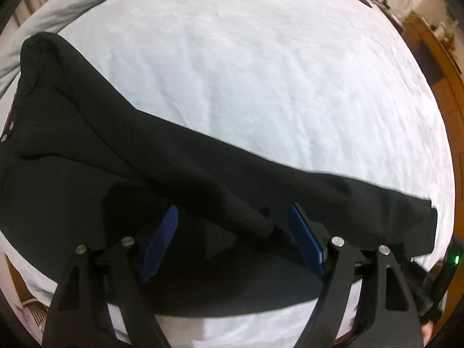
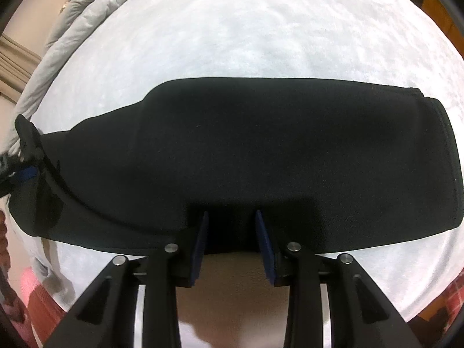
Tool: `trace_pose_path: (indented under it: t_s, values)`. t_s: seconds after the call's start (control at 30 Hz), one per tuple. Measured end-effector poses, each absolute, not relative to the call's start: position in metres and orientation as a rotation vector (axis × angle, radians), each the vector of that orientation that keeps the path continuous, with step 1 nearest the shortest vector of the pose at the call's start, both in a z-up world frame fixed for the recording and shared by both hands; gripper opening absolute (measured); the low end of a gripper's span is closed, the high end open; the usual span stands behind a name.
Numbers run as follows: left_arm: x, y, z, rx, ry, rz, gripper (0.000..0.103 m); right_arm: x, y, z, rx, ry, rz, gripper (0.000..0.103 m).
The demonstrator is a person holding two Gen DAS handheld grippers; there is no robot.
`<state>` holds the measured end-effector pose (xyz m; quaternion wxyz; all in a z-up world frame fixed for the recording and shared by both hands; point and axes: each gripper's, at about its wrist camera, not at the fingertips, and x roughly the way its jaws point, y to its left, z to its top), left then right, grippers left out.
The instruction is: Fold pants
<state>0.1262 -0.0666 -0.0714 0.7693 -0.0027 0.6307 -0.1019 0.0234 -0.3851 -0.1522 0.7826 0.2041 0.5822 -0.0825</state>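
Black pants (image 1: 203,168) lie lengthwise across the white bed (image 1: 261,58), with the waist and its metal buttons (image 1: 7,132) at the left and the hem at the right. My left gripper (image 1: 232,207) stands wide open above the pants. A soft ridge of cloth runs under it, and the blue pads (image 1: 161,240) touch nothing. In the right wrist view the pants (image 2: 261,145) lie smooth and flat. My right gripper (image 2: 230,216) hangs over their near edge with its jaws partly apart. Dark cloth shows in the gap, with no pinched creases.
A grey duvet (image 2: 72,29) is bunched along the far left of the bed (image 2: 261,29). Wooden furniture (image 1: 435,58) with small items stands at the right. A person's pink clothing (image 2: 32,298) shows at the near edge. White sheet stretches beyond the pants.
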Motion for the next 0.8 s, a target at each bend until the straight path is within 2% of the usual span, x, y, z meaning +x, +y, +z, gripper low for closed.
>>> trace_pose_path:
  t_s: [0.07,0.13,0.17,0.23,0.33,0.53,0.67,0.8]
  values:
    - [0.132,-0.062,-0.076,-0.045,1.389,-0.223,0.075,0.026,-0.385,-0.153,0.44,1.256,-0.174,0.034]
    - [0.136,-0.06,-0.08,-0.032,1.402,-0.199,0.042,0.027,-0.385,-0.153,0.444,1.255,-0.172,0.034]
    - [0.139,-0.061,-0.082,-0.022,1.411,-0.188,0.036,0.028,-0.384,-0.153,0.446,1.255,-0.172,0.034]
    - [0.138,-0.059,-0.085,-0.034,1.423,-0.196,0.015,0.03,-0.384,-0.153,0.45,1.255,-0.171,0.035]
    - [0.126,-0.061,-0.084,-0.003,1.389,-0.195,0.008,0.029,-0.379,-0.154,0.451,1.256,-0.17,0.034]
    - [0.074,-0.055,-0.082,0.026,1.307,-0.134,0.007,0.037,-0.389,-0.153,0.489,1.274,-0.159,0.032]
    - [0.024,-0.05,-0.078,0.03,1.216,-0.105,0.007,0.037,-0.404,-0.154,0.534,1.284,-0.156,0.025]
    - [-0.004,-0.057,-0.101,0.073,1.196,-0.095,0.007,0.034,-0.408,-0.154,0.494,1.303,-0.156,0.026]
